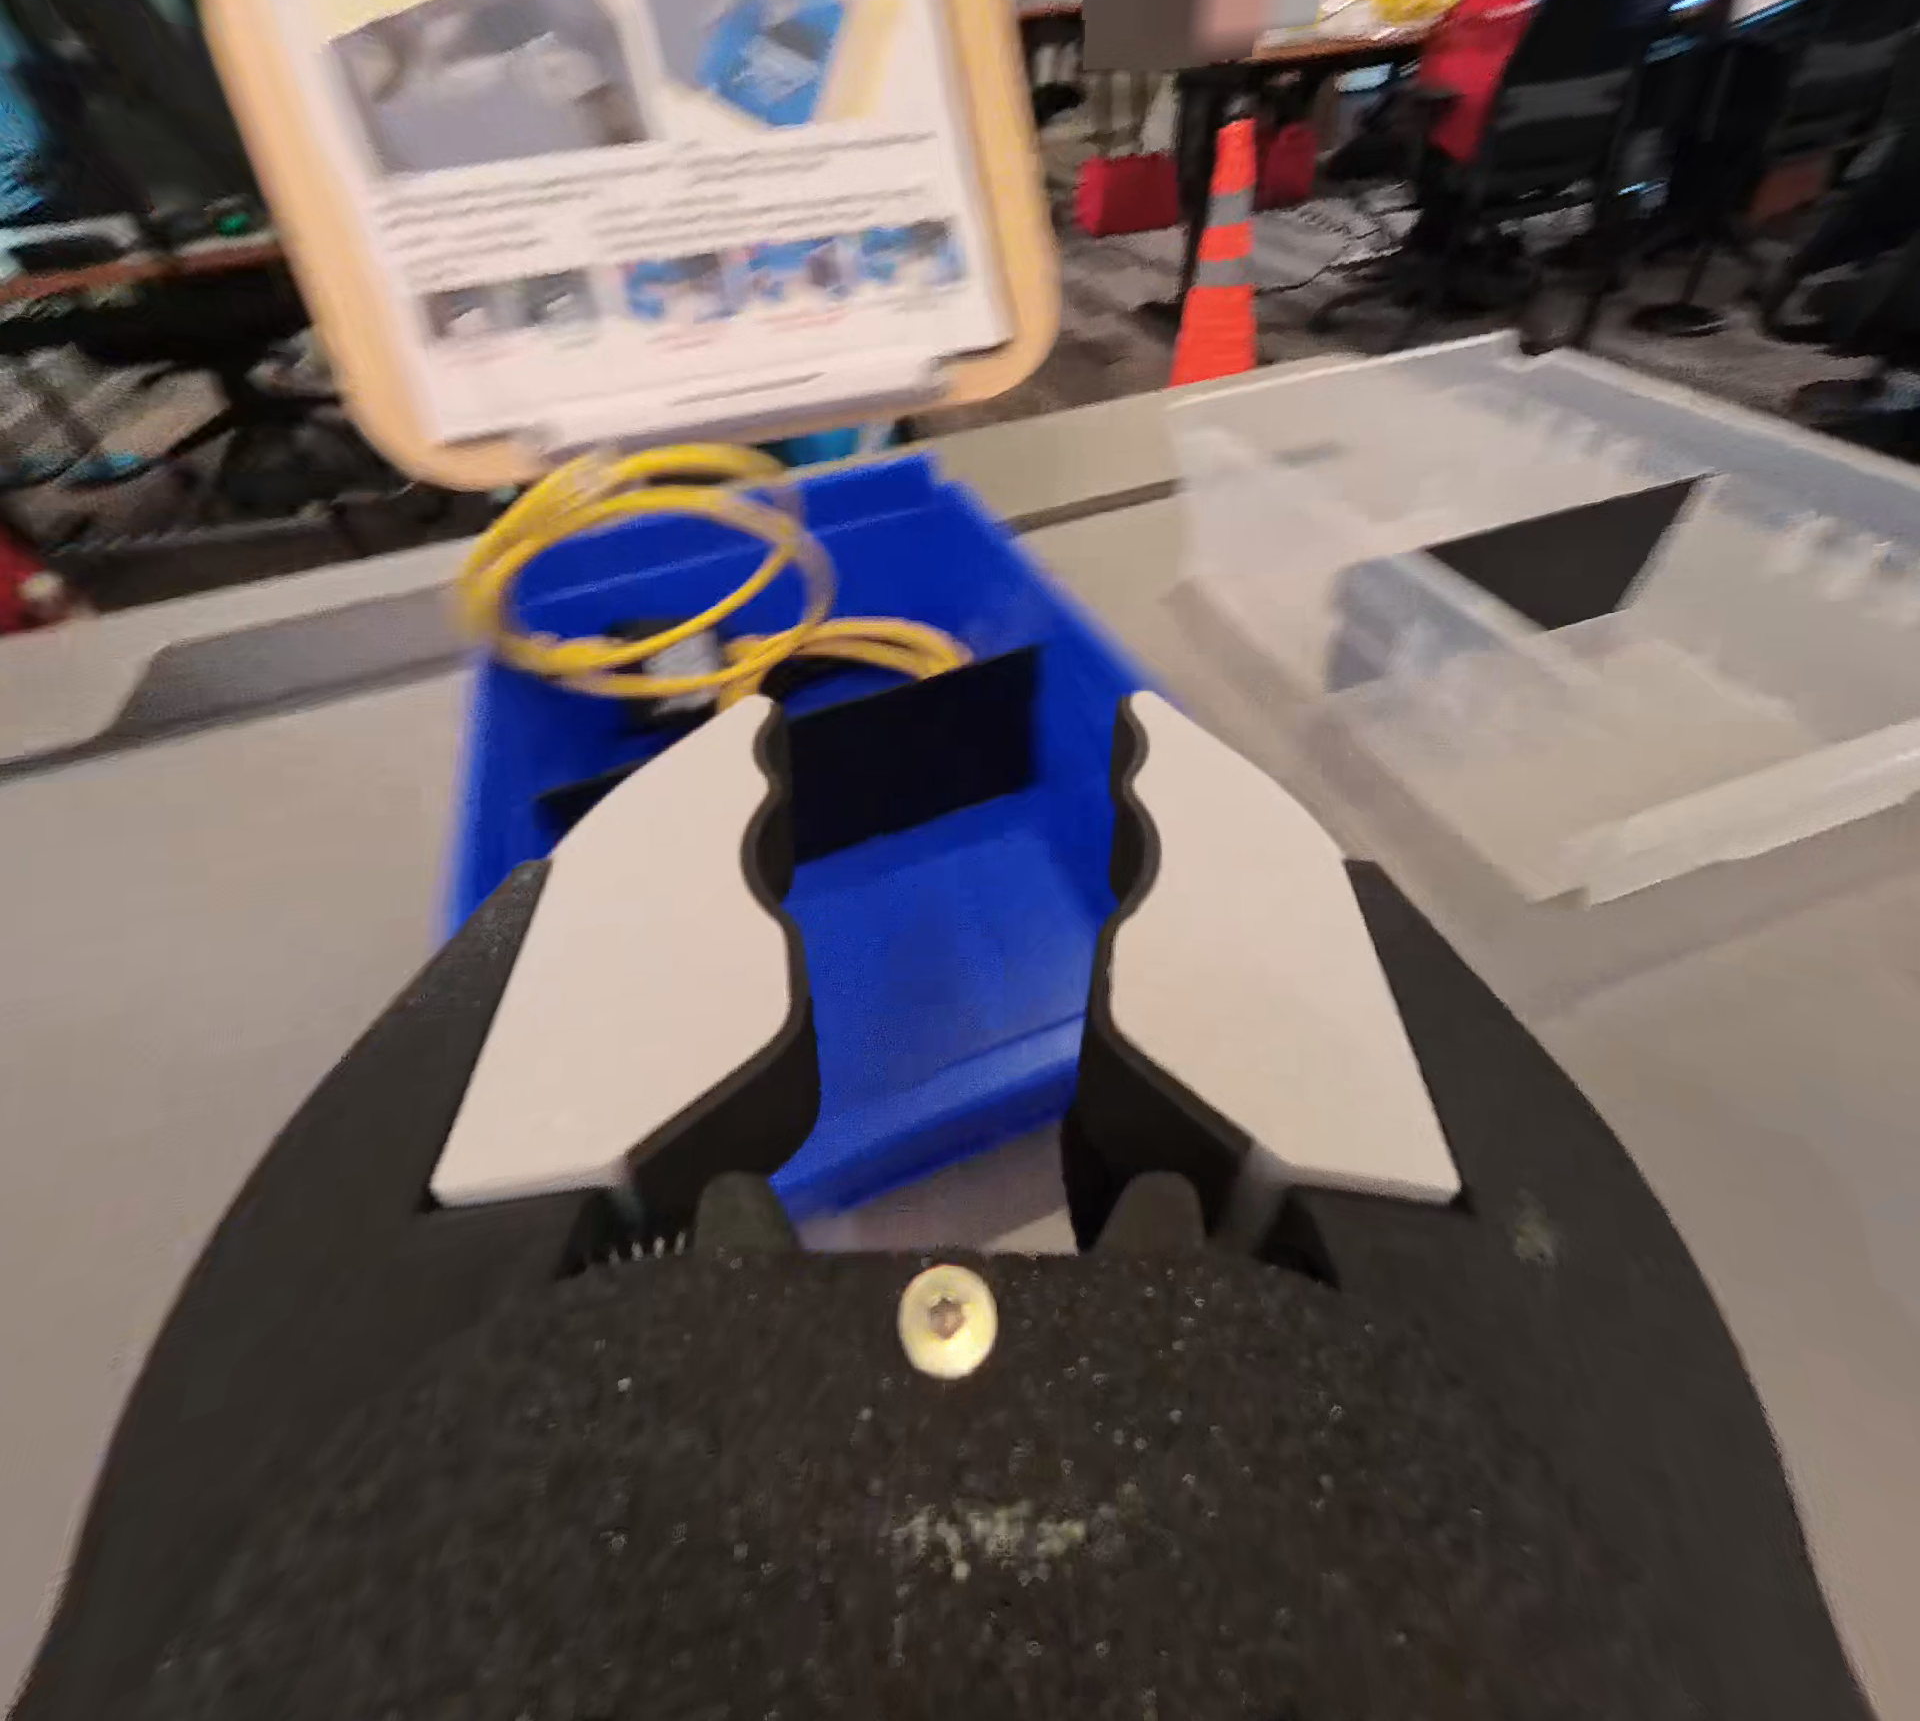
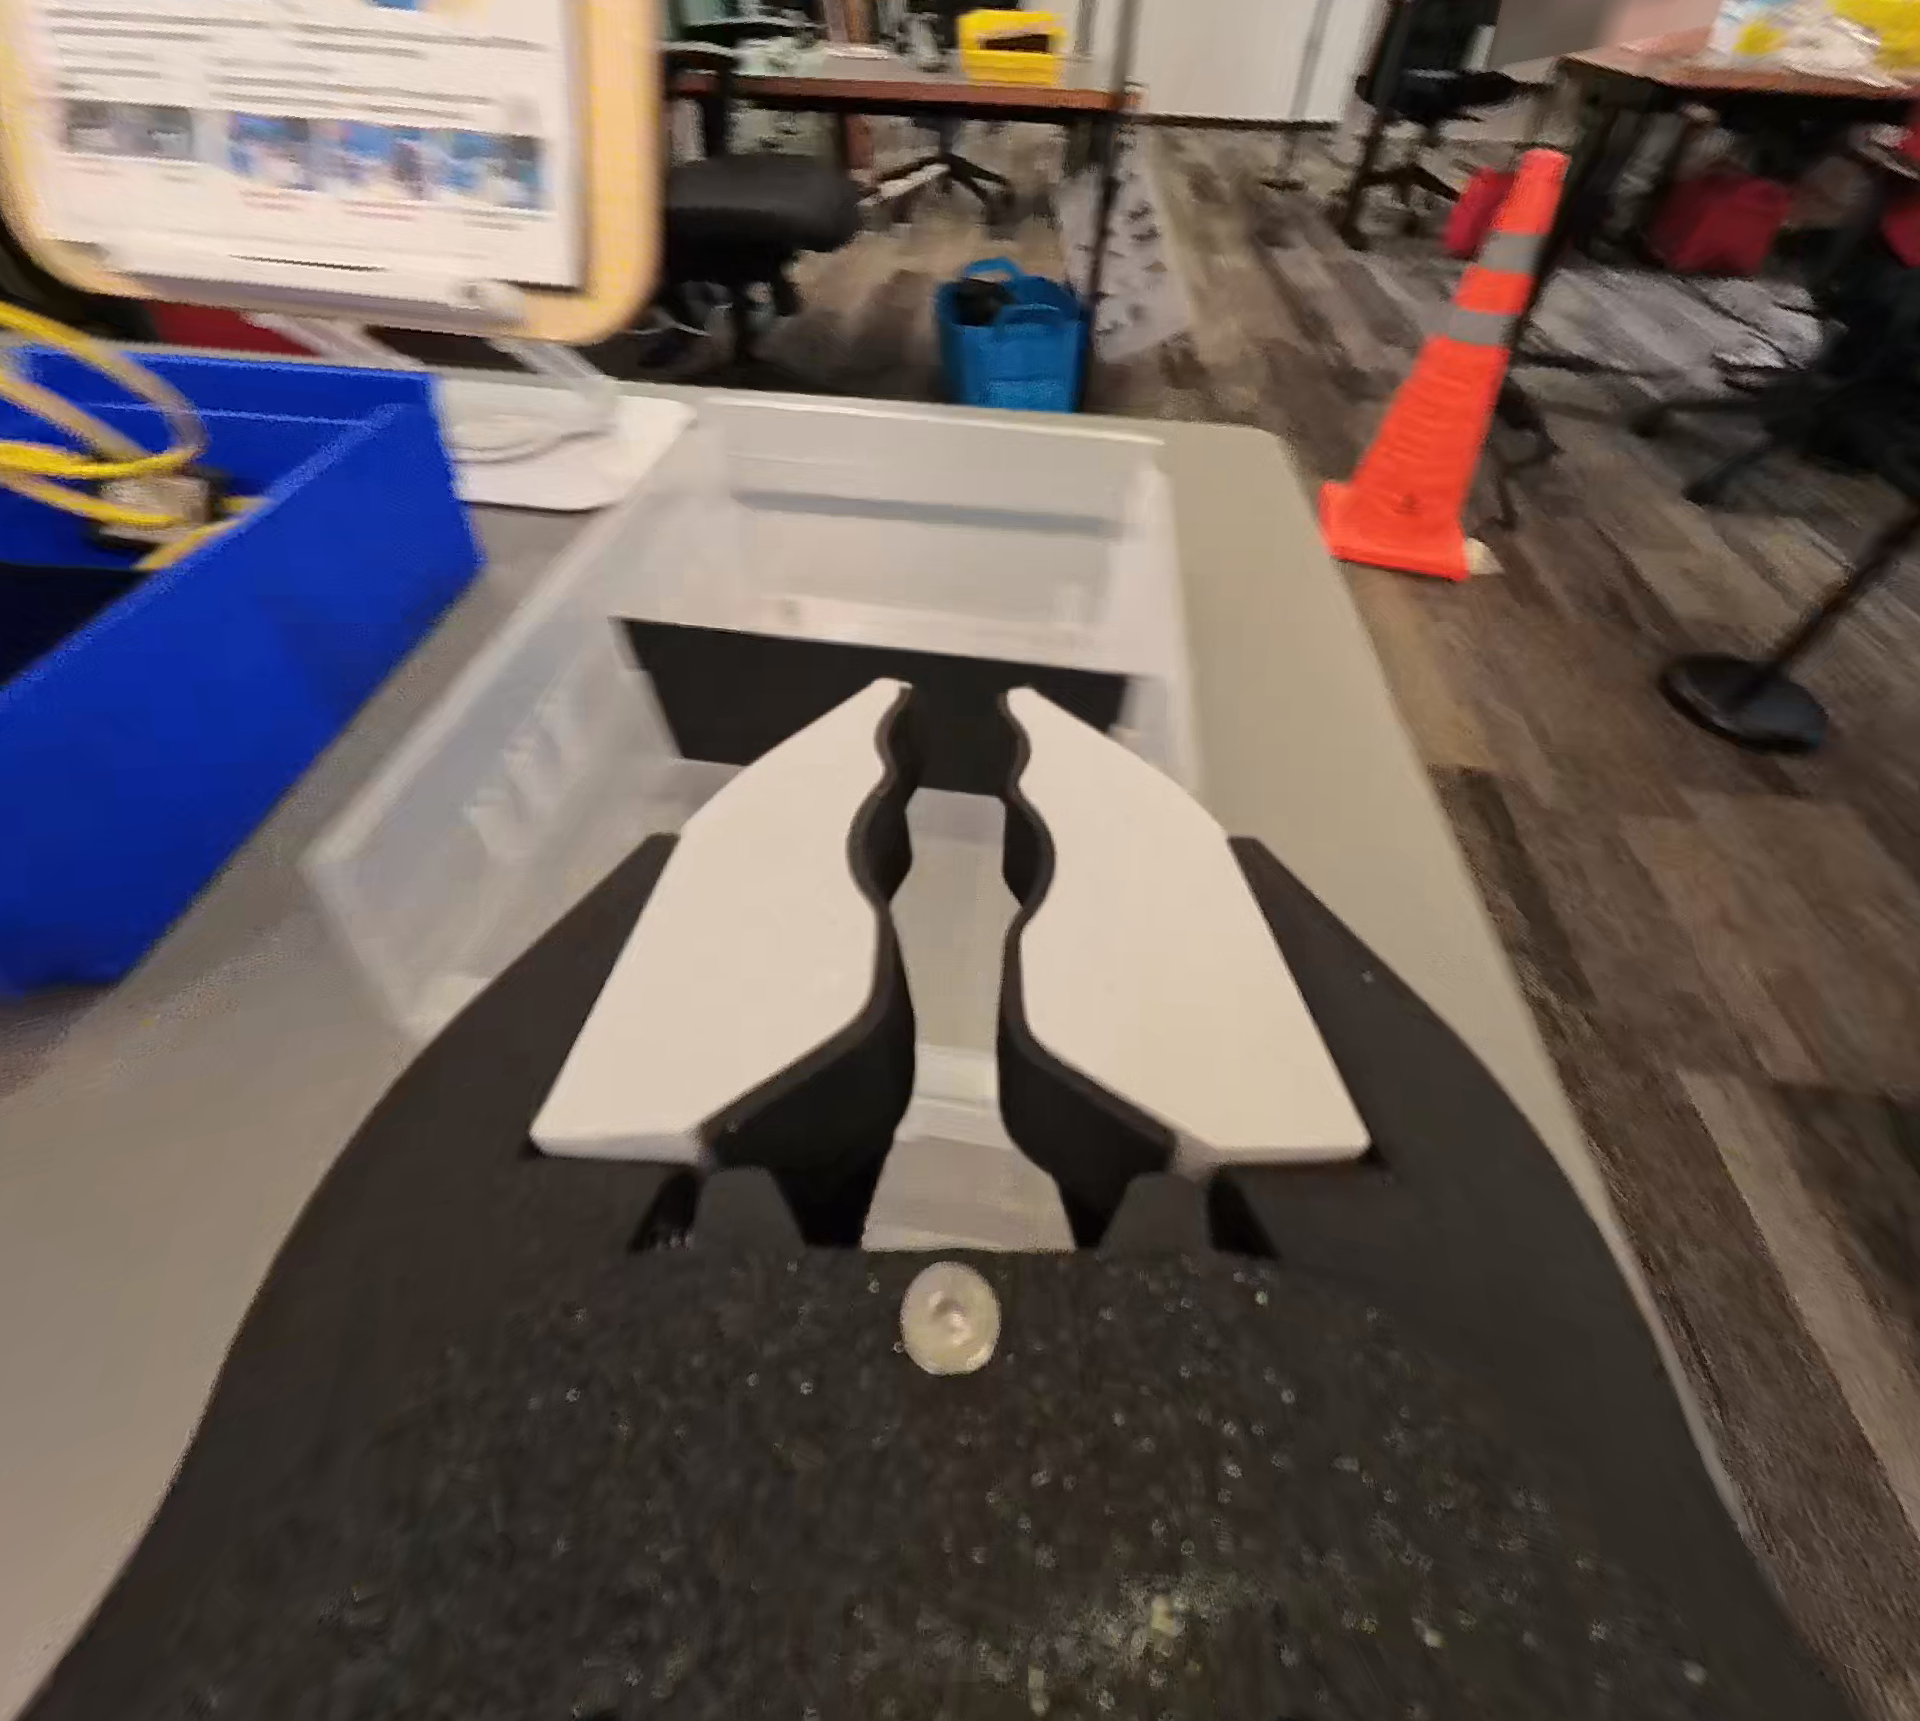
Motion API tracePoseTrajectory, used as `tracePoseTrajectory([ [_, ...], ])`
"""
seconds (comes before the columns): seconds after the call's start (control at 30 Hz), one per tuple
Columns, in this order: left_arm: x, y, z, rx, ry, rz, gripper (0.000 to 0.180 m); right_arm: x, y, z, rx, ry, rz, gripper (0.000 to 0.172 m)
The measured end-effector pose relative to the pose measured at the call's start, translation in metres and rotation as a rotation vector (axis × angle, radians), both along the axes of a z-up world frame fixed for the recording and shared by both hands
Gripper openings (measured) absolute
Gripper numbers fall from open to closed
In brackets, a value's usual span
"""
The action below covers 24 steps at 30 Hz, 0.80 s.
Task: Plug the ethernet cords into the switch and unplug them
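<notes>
Grey table [image 1: 208,892] carries a blue bin [image 1: 935,944]; yellow ethernet cords [image 1: 623,549] coil in its far-left part, beyond the left gripper [image 1: 945,715], spread wide, bare. Right gripper [image 2: 956,700], narrowly parted and bare, faces a clear bin [image 2: 914,528].

Wood-plank floor [image 2: 1714,944], office chairs [image 2: 758,206], orange cone [image 2: 1444,424]

Yellow cords [image 1: 634,591] coiled in blue bin [image 1: 935,944]

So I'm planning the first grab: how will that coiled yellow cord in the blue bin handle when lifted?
The yellow cord is thin and looped, so it is probably floppy and light. Its coils rise above the blue bin, so they may sag or spring open, and could snag on the rim.
</notes>
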<state>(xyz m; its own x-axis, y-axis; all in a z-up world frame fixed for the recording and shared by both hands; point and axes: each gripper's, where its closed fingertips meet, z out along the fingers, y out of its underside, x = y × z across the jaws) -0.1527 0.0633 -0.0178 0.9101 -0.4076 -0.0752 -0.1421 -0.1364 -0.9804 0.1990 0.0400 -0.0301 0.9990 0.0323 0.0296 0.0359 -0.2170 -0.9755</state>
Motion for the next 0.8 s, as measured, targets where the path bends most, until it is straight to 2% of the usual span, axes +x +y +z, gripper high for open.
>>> tracePoseTrajectory([
  [0.07,-0.054,0.001,-0.019,-0.044,0.011,0.077,0.056,-0.066,0.009,0.001,-0.01,-0.009,0.141,0.019],
  [0.17,-0.105,-0.001,-0.062,-0.151,0.024,0.158,0.056,-0.188,0.013,-0.02,-0.063,0.133,0.402,0.03],
  [0.2,-0.113,-0.001,-0.076,-0.183,0.008,0.164,0.057,-0.22,0.012,-0.033,-0.096,0.173,0.451,0.036],
  [0.27,-0.115,-0.001,-0.096,-0.248,-0.043,0.139,0.057,-0.255,0.015,-0.059,-0.154,0.148,0.413,0.044],
  [0.4,-0.113,0.017,-0.104,-0.257,-0.014,0.154,0.052,-0.28,0.023,-0.082,-0.182,0.128,0.284,0.034],
  [0.47,-0.113,0.027,-0.103,-0.247,-0.013,0.18,0.038,-0.279,0.033,-0.093,-0.211,0.098,0.186,0.027],
  [0.5,-0.113,0.032,-0.103,-0.249,-0.016,0.192,0.023,-0.278,0.037,-0.098,-0.231,0.085,0.152,0.022],
  [0.53,-0.116,0.035,-0.104,-0.249,-0.008,0.219,0.006,-0.279,0.042,-0.1,-0.242,0.097,0.133,0.008],
  [0.73,-0.125,0.043,-0.101,-0.239,-0.025,0.195,0.004,-0.282,0.051,-0.1,-0.206,0.054,0.021,0.003],
  [0.8,-0.134,0.044,-0.089,-0.209,-0.078,0.167,0.003,-0.291,0.049,-0.086,-0.147,0.056,0.005,0.002],
])
